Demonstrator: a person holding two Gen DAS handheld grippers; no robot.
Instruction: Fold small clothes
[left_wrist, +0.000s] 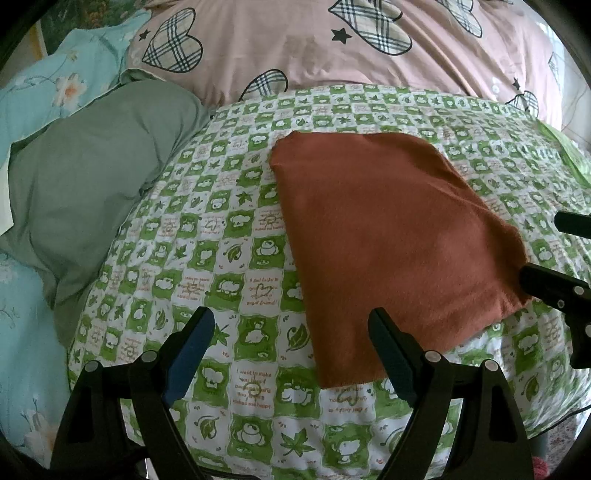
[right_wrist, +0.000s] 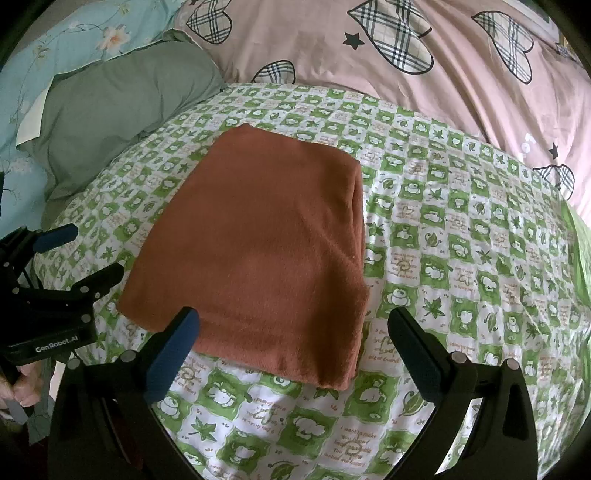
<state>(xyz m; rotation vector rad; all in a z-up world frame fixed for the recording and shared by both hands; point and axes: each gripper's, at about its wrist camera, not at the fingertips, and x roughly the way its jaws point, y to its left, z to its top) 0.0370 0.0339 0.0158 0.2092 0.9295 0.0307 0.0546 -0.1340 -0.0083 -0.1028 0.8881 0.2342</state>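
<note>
Right wrist view: folded brown cloth (right_wrist: 258, 254) flat on the green checked bed cover (right_wrist: 461, 258), just ahead of the right hand-held gripper (right_wrist: 295, 332), fingers wide apart, holding nothing. Left hand-held gripper (left_wrist: 291, 332) beside the cloth's left edge, also spread, empty.

Green-checked sheet (left_wrist: 236, 236), sage pillow (left_wrist: 92, 166) (left) — pink heart-print duvet (right_wrist: 406, 59)

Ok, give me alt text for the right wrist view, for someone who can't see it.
A folded rust-orange cloth lies flat on a green-and-white checked sheet. The open right gripper hovers at its near edge, the left gripper open beside it.
</note>
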